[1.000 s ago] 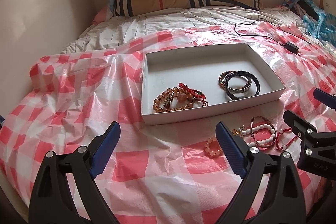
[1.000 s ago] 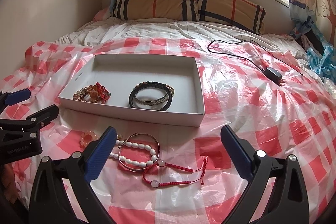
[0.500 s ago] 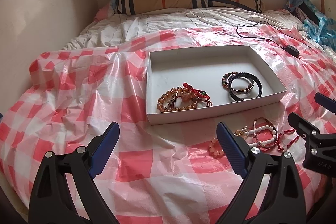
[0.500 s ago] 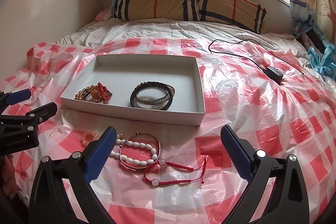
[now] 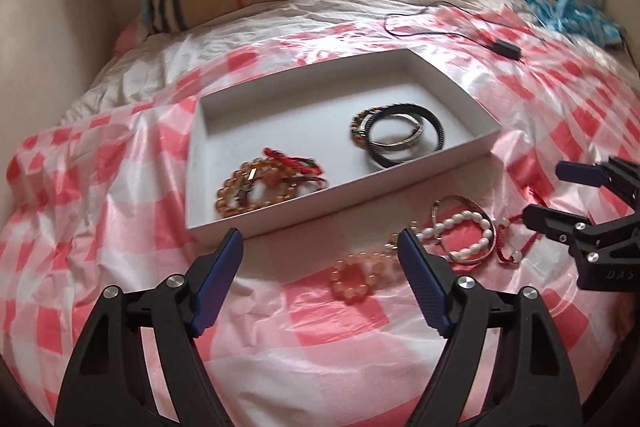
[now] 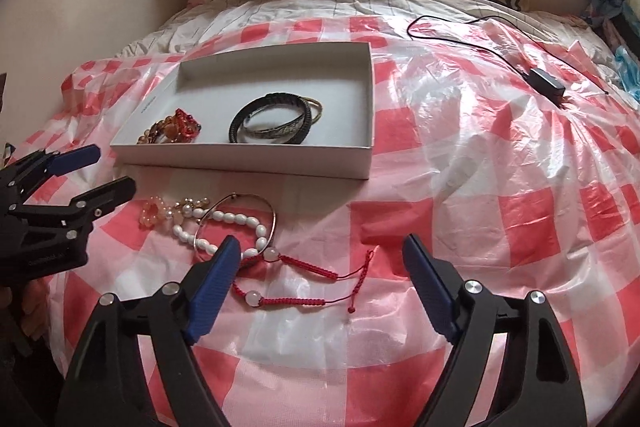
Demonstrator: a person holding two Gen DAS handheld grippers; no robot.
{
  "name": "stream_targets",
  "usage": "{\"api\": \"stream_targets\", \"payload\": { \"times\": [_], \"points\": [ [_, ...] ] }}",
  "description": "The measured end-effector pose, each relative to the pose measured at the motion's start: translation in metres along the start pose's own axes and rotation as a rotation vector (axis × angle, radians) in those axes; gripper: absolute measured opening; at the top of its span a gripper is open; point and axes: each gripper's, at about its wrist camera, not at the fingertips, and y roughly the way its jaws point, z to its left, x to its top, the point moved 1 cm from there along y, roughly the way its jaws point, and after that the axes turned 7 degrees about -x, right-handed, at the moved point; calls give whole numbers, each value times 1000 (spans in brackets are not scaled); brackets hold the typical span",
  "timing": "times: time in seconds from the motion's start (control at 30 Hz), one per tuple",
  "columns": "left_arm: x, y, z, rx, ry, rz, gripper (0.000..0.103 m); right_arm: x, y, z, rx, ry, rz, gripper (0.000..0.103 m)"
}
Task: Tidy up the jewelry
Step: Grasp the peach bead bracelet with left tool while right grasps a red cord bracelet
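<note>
Closing in lower on the loose pale orange bead bracelet (image 5: 357,273) near the shallow white cardboard tray (image 5: 340,211), left gripper (image 5: 320,259) spread, empty; right gripper (image 6: 320,259) likewise, probably targeting the red cord bracelet (image 6: 296,281).

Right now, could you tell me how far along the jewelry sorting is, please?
Done: amber bead bracelets and dark bangles lie inside the white tray. In hand: nothing; left tool and right tool are open. Left: pink bead bracelet, white bead bracelet, metal bangle and red cord bracelet on the plastic sheet.
</note>
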Motion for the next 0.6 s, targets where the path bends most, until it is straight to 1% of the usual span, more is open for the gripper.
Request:
{"api": "stream_targets", "payload": {
  "times": [0.07,0.13,0.2,0.3,0.33,0.37,0.4,0.43,0.47,0.5,0.53,0.6],
  "points": [
    [1,4,-5,9,13,10,72,-1,0,11,42,-47,17,77],
    [0,9,-4,21,0,29,72,-4,1,22,49,-106,37,77],
    [1,10,1,2,-22,37,72,-7,3,25,40,-129,57,77],
    [4,8,2,-59,-35,28,72,-13,14,19,66,-110,98,77],
    [4,8,1,-58,-33,24,72,-15,16,18,66,-119,110,67],
    [4,8,0,-56,-29,24,72,-16,16,17,70,-125,116,48],
    [4,8,0,-63,-27,26,72,-18,16,15,74,-118,121,43],
    [5,8,-1,-79,-29,25,72,-20,14,9,81,-102,120,28],
    [6,7,-3,-98,-30,20,72,-21,13,4,106,-79,127,15],
    [7,6,-7,-111,-21,11,72,-21,11,0,125,-57,130,12],
    [9,5,-12,-122,-5,1,72,-21,8,-5,124,-44,124,11],
    [14,6,-24,-136,35,-8,72,-22,2,-10,114,-46,116,11]
  ]
}}
